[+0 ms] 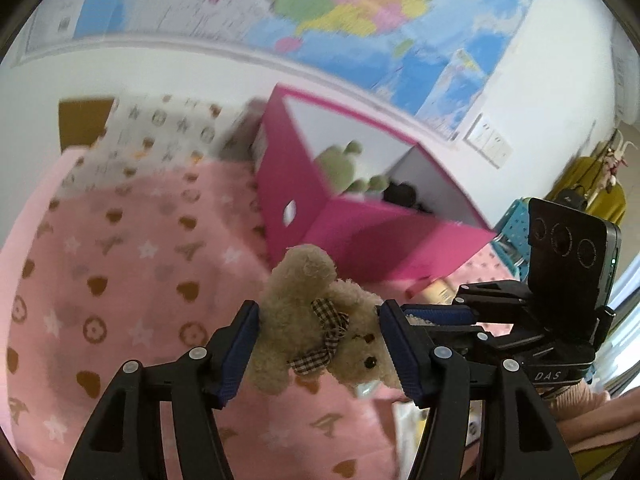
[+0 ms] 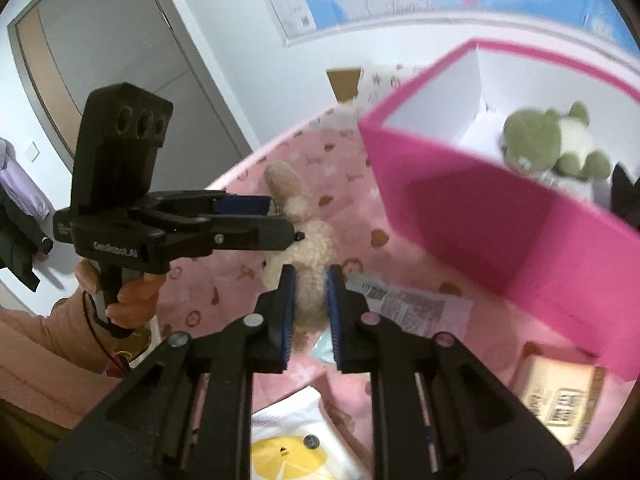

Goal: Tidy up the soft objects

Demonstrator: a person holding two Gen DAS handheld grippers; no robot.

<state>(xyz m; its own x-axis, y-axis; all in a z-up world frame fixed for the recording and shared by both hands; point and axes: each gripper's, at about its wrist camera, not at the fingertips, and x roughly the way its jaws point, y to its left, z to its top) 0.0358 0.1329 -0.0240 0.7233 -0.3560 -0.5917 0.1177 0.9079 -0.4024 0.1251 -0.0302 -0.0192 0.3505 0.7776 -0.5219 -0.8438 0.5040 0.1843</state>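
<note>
Black arms of left tool (image 1: 318,344) nearest the lens, blue pads spread wide and pressed against both flanks of tan plush bear (image 1: 316,320); bear held sideways between them, checked bow at its neck, face toward the tool's right pad, clear of the bedcover. Same bear pinched lower down by right tool (image 2: 311,304): pads drawn narrow, squeezing a limb or the lower body (image 2: 310,280), exact part not clear. Right tool entering the left view from the right side, one pad just beside the bear's head; left tool crossing the right view from the left, a hand (image 2: 128,296) on its grip, pink sleeve behind.

Beyond and slightly right of left tool: pink box (image 1: 360,236), open-topped, white inside, standing on the bed. Inside it, green plush frog (image 1: 340,164) against the far wall and a dark soft thing (image 1: 404,196) beside it, too blurred to name.

Under both tools: pink bedcover (image 1: 120,264) with brown hearts, stars and flower marks. Below right tool: printed paper label (image 2: 416,308) flat on the cover, white item with yellow disc (image 2: 296,448) nearest the lens, tan printed packet (image 2: 560,396) off to the tool's right, just beside the box's near corner.

Far wall: large coloured map (image 1: 340,12).
</note>
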